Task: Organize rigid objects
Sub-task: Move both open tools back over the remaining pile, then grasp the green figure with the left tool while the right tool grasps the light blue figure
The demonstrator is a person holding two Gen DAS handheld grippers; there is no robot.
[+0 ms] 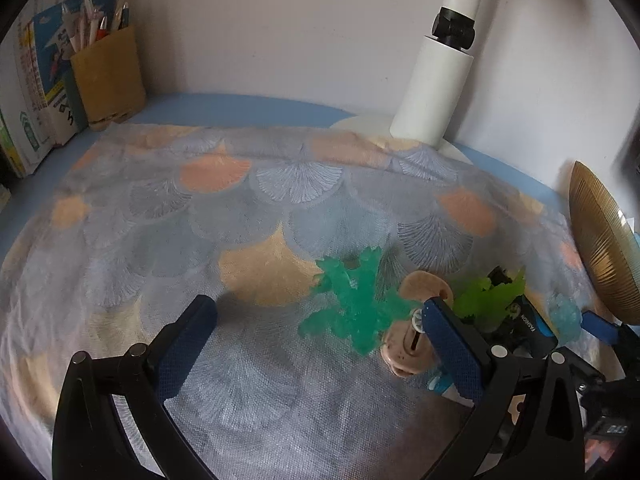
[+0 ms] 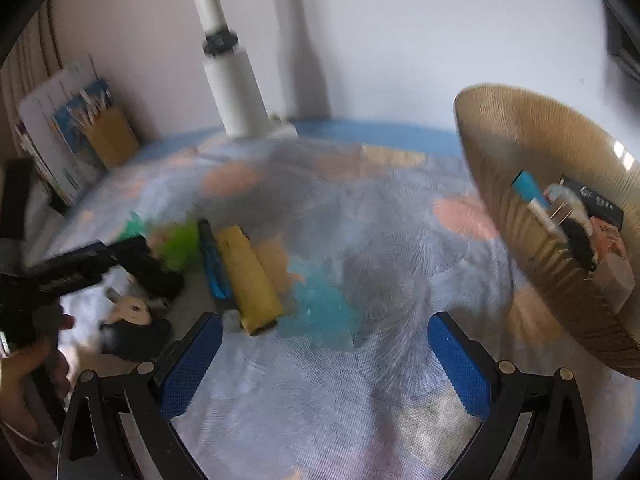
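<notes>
Tongs, left (image 1: 320,320) and right (image 2: 324,336), gape above fan-patterned cloth (image 1: 240,208) by white wall (image 1: 260,32).

The word "FASHION" stands in white letters on a black and blue object (image 1: 527,322) lying among the toys, seen from the left wrist view. Print on the booklets (image 1: 38,92) by the wall is too blurred to read.
</notes>
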